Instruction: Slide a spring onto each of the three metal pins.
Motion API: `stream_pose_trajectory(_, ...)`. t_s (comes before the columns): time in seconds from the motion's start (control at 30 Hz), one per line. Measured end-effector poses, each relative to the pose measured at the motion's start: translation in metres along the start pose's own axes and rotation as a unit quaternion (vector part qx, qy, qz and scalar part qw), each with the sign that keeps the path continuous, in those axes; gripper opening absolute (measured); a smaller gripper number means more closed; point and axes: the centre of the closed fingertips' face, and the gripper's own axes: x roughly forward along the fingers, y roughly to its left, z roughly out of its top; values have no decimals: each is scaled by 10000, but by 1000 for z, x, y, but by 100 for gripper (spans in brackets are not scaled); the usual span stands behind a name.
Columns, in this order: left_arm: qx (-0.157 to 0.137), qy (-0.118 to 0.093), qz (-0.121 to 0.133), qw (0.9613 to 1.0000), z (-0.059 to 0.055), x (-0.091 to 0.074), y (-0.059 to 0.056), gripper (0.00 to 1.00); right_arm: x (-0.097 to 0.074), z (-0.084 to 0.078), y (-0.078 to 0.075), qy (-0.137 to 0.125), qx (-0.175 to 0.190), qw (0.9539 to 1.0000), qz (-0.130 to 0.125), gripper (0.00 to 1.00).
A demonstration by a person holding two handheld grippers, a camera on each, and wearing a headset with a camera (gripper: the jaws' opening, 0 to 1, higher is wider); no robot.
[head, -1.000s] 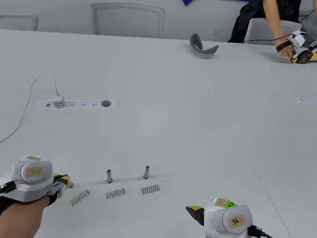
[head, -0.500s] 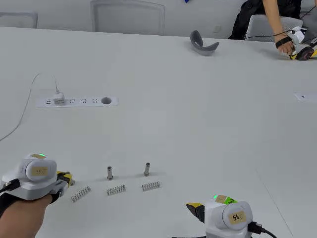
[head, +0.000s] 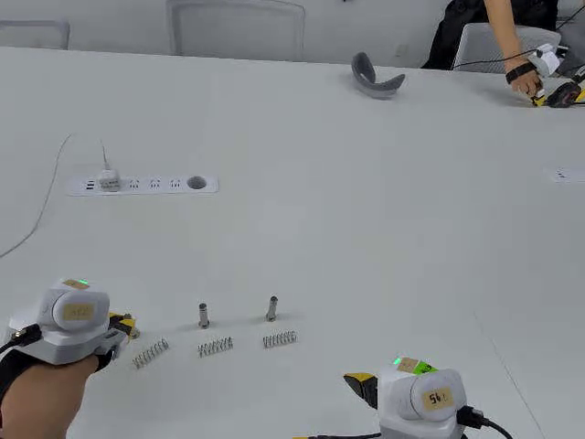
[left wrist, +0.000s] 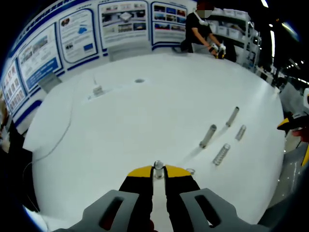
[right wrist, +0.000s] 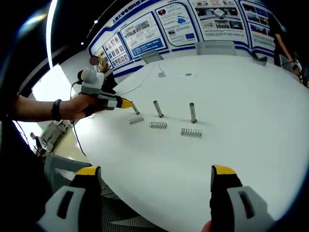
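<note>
Two metal pins [head: 203, 315] [head: 271, 308] stand upright on the white table [head: 366, 229]. Three springs [head: 150, 352] [head: 216, 347] [head: 280, 339] lie in a row just in front of them. My left gripper [left wrist: 158, 170] is shut on a third metal pin [left wrist: 158, 166], whose round top shows between the yellow tips. In the head view this gripper [head: 123, 326] sits at the row's left end, beside the leftmost spring. My right gripper [right wrist: 155, 170] is open and holds nothing, low near the table's front edge, well short of the springs [right wrist: 191, 131].
A white power strip [head: 142, 185] with a plug and cable lies farther back on the left. A grey curved band [head: 375, 82] rests at the far side. A person's hand [head: 528, 82] works at the far right corner. Chairs stand behind the table.
The head view has tilted slightly, so everything sits a little higher in the picture. My left gripper has edged slightly toward the pins. Pins and springs have not moved.
</note>
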Motion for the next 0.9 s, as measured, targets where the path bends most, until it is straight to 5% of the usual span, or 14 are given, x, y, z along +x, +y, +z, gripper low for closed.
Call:
stream_pose_trajectory(0.43, -288, 98, -92, 9995, -12, -6, -3, 12, 2, 0, 2, -6, -9, 10000, 19, 95)
stream_pose_trajectory(0.9, -626, 272, -130, 9976, -49, -24, 0, 20, 12, -5, 9, 43, -62, 9999, 131, 95)
